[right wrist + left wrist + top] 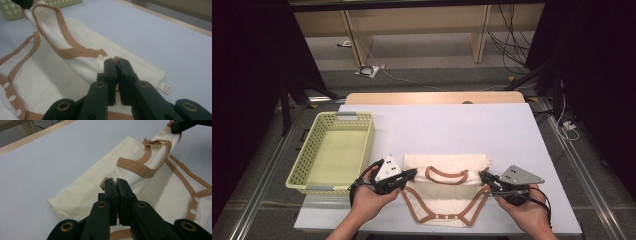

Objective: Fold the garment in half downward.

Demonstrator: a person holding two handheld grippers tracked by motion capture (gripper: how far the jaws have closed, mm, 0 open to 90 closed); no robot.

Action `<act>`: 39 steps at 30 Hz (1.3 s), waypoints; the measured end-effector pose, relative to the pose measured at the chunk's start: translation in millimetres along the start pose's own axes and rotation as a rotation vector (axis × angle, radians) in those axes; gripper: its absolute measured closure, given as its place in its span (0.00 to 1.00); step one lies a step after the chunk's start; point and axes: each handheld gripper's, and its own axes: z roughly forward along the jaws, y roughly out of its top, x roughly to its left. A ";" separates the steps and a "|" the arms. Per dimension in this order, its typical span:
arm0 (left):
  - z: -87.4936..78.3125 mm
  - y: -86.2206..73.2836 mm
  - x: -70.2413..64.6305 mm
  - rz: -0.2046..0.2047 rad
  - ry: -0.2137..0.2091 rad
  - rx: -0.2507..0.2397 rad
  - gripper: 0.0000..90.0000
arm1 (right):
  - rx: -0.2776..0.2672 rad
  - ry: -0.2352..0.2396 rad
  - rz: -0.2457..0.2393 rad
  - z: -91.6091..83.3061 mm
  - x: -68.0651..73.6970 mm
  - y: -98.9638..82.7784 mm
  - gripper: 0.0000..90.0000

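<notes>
A cream baby bodysuit (pixel 444 192) with brown trim lies on the pale blue table (pixel 512 135), near the person's edge, between the two hands. To its left stands a light green perforated basket (pixel 314 145), with nothing inside that I can see.

The left gripper (pixel 411 174) has its jaws pressed together on the left shoulder of the bodysuit; in the left gripper view a small piece of brown trim (pixel 103 182) comes out just at the tips. The right gripper (pixel 484 176) is also pinched closed, on the right shoulder, and in the right gripper view a bit of the trim shows between the tips. Both shoulders seem a little raised, so the neckline (pixel 447 175) is stretched between the grippers.

The garment looks thin, soft and very light. I judge it will sag and fold under its own weight, and it will not keep any shape. It is not fragile. The bound trim is thicker than the plain cloth, so it is the better place to grip. The snap buttons (pixel 444 216) at the lower edge are hard and small, less good for the jaws.
</notes>
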 end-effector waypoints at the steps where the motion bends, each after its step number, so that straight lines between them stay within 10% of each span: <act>1: -0.1 -0.3 -0.2 0.000 0.000 0.002 0.97 | 0.002 0.002 0.000 -0.4 0.5 -0.2 0.96; 39: -5.9 -8.6 -10.4 0.021 -0.023 0.036 0.97 | 0.020 0.046 -0.017 -10.3 13.3 -6.7 0.96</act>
